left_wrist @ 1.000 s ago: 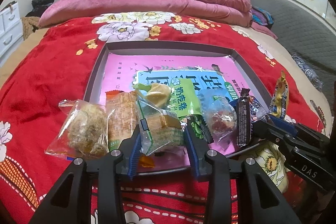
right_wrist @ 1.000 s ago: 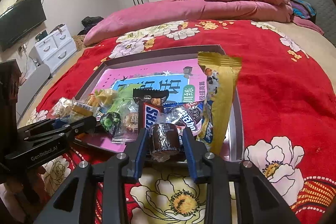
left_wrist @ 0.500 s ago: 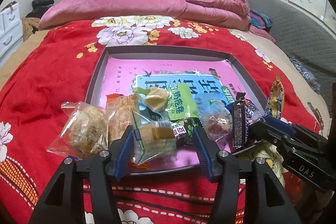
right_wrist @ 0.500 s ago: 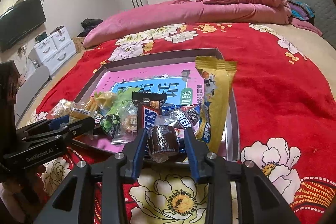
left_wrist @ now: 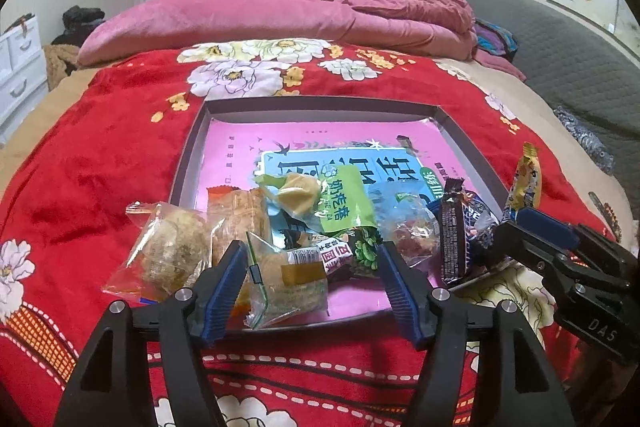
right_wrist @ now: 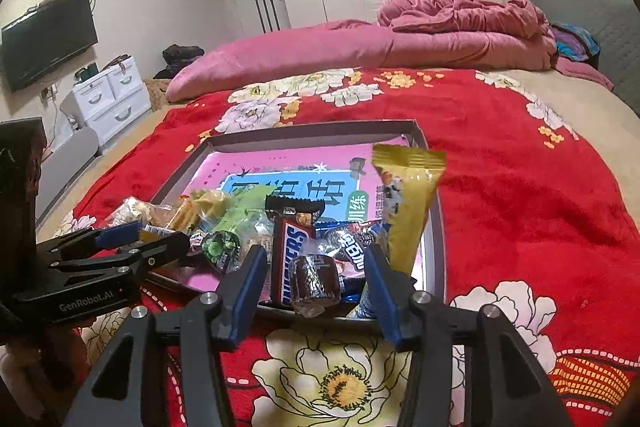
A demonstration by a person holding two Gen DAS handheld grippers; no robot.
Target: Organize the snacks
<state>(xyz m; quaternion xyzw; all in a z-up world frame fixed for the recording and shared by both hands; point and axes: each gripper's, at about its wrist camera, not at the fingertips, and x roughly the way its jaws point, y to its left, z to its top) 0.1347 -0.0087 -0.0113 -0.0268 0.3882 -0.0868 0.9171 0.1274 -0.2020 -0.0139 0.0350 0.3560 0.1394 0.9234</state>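
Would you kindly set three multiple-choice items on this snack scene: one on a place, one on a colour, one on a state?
1. Where does the yellow wrapper stand?
A. against the tray's right wall
B. on the pink pillow
C. between the left tongs

2. What colour is the blanket under the tray?
A. grey
B. red with flowers
C. plain white

3. How do the right tongs stand to the brown wrapped chocolate?
A. clamped on it
B. parted, pads clear of it
C. far above it

Answers:
1 A, it leans at the right wall.
2 B, red floral cloth surrounds the tray.
3 B, the jaws are opening, with gaps on both sides of the chocolate.
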